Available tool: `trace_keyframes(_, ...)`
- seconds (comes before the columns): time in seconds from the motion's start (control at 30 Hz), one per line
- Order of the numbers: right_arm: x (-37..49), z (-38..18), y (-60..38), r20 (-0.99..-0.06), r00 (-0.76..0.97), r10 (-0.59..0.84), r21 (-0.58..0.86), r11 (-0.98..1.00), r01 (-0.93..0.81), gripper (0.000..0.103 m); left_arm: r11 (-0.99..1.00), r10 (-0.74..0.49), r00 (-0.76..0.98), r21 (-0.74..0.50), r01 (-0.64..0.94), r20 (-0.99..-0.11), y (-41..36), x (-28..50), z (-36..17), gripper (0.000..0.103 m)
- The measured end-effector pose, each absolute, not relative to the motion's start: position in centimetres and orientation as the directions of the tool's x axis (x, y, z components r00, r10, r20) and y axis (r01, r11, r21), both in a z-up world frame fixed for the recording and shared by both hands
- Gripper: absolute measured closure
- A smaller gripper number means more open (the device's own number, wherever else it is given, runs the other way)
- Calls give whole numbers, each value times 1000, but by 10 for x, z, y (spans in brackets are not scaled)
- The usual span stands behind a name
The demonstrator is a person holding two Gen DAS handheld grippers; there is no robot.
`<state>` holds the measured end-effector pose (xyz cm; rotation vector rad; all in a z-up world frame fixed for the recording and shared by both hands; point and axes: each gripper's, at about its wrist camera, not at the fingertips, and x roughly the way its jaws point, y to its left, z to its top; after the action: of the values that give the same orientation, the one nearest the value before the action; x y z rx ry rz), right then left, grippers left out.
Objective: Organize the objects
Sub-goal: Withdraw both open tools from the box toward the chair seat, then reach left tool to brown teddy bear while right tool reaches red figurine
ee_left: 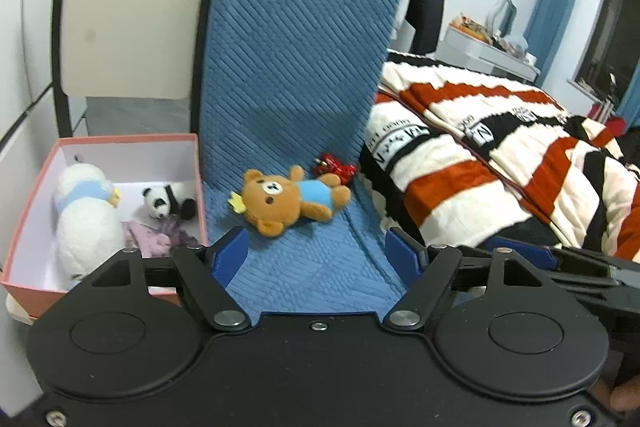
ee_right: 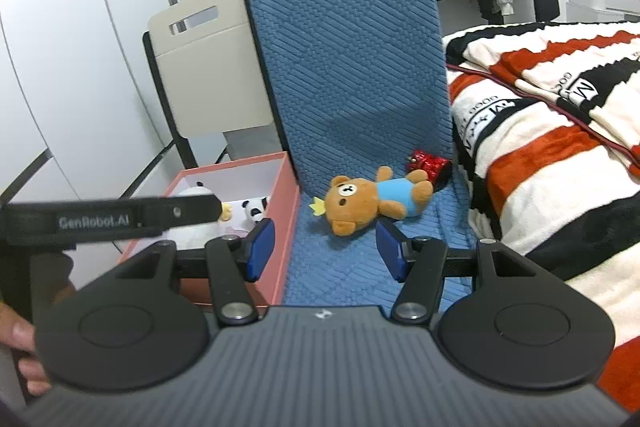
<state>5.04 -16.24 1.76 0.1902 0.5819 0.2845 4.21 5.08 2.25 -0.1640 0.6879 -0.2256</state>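
We see a brown teddy bear (ee_left: 290,201) and a small red item (ee_left: 334,165) lying on the blue chair seat (ee_left: 320,267), waiting to be sorted. To their left, the pink box (ee_left: 24,223) already holds a white plush (ee_left: 86,215), a panda (ee_left: 160,203) and a lilac cloth (ee_left: 154,237). Our left gripper (ee_left: 316,259) and right gripper (ee_right: 324,247) hover near the bear, fingers spread and empty.

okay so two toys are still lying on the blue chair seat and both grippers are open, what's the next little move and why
Probably ease the right gripper forward and down to straddle the brown teddy bear. It lies loose on the blue chair seat, nearest the open jaws, while the pink box beside the chair already holds the other plush toys. The red toy behind it can wait.
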Motion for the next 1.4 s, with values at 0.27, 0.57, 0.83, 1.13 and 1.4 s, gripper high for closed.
trace_keyframes(0.27,65,-6,-188,-521,802,291,252,951,-182,44,960,-278,728,-219,178,-627,23,52,-1,25)
trace_keyframes(0.57,85,-32,-203,-521,816,251,237,961,-145,44,954,-296,711,-234,187,-638,13,76,-24,23)
trace_keyframes(0.83,98,-54,-203,-526,816,238,216,966,-142,44,956,-286,719,-237,172,-633,20,93,-42,23)
trace_keyframes(1.13,118,-87,-194,-527,816,236,180,970,-164,44,952,-295,672,-270,144,-679,26,117,-82,21)
trace_keyframes(1.4,141,-99,-208,-515,828,220,250,963,-101,44,970,-235,700,-208,125,-674,26,150,-113,10)
